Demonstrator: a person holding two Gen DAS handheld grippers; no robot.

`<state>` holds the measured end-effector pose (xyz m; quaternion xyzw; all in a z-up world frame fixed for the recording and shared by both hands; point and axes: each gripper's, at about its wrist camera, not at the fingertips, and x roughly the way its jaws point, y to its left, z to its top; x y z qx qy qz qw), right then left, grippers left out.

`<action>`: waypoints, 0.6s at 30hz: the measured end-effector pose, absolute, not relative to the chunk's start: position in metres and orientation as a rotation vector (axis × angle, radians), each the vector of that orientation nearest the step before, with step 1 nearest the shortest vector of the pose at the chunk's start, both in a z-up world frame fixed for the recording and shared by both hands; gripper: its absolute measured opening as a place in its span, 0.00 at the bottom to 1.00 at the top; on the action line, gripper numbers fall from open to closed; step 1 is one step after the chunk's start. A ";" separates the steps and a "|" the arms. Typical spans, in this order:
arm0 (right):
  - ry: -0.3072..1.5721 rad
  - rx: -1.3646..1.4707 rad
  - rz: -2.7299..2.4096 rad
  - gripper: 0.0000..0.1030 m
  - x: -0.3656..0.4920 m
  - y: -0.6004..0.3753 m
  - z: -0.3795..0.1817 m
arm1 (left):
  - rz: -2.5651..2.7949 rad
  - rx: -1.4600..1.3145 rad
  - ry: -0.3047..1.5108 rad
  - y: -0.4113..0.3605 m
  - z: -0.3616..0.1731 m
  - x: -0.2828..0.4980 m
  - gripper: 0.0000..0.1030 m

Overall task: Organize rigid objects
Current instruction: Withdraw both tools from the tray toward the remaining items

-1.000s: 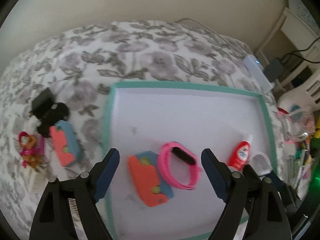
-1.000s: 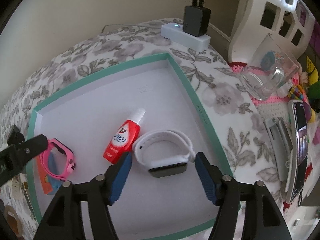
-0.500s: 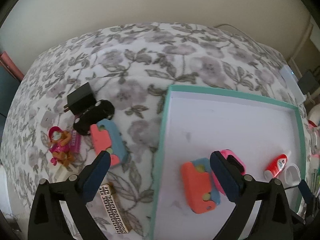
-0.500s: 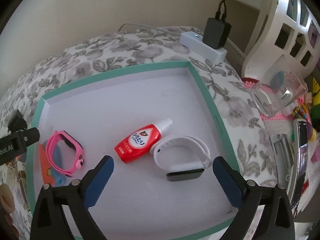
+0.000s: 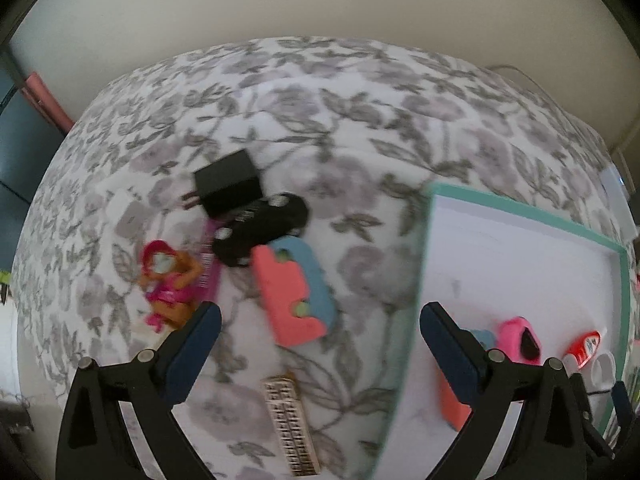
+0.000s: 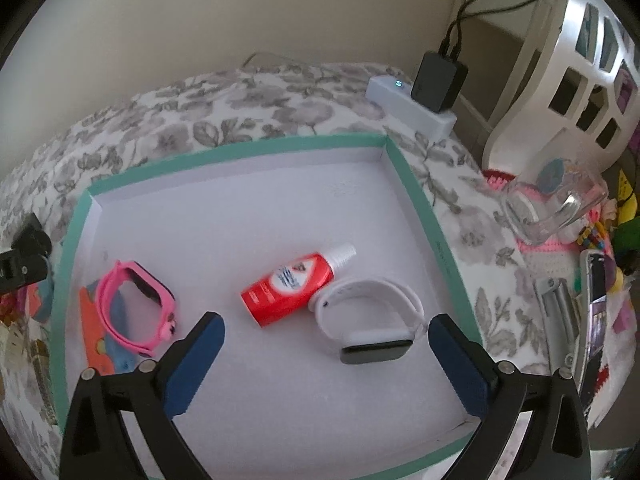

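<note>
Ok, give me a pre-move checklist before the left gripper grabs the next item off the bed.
1. Left gripper open, empty: ok.
2. Right gripper open, clear of white watch: ok.
3. Orange-blue toy on the bedspread, lying free: ok.
4. Toy centred between the left fingers: not ok, it lies ahead of them.
5. Bare space in tray: ok.
6. Toy's grip width fits: cannot tell.

Plain beige wall (image 6: 240, 20) behind floral bedspread (image 5: 320, 92).
</note>
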<state>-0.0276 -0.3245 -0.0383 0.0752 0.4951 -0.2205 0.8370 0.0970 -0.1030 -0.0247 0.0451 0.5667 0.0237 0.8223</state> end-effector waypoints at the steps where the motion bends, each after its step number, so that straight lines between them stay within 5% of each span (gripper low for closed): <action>1: 1.036 0.152 -0.466 1.00 -0.027 -0.323 -0.035 | 0.061 0.092 1.206 -0.097 -0.022 0.099 0.97; 18: 0.968 0.116 -0.219 1.00 0.006 -0.215 -0.008 | 0.199 -0.003 1.148 0.018 0.029 0.114 0.97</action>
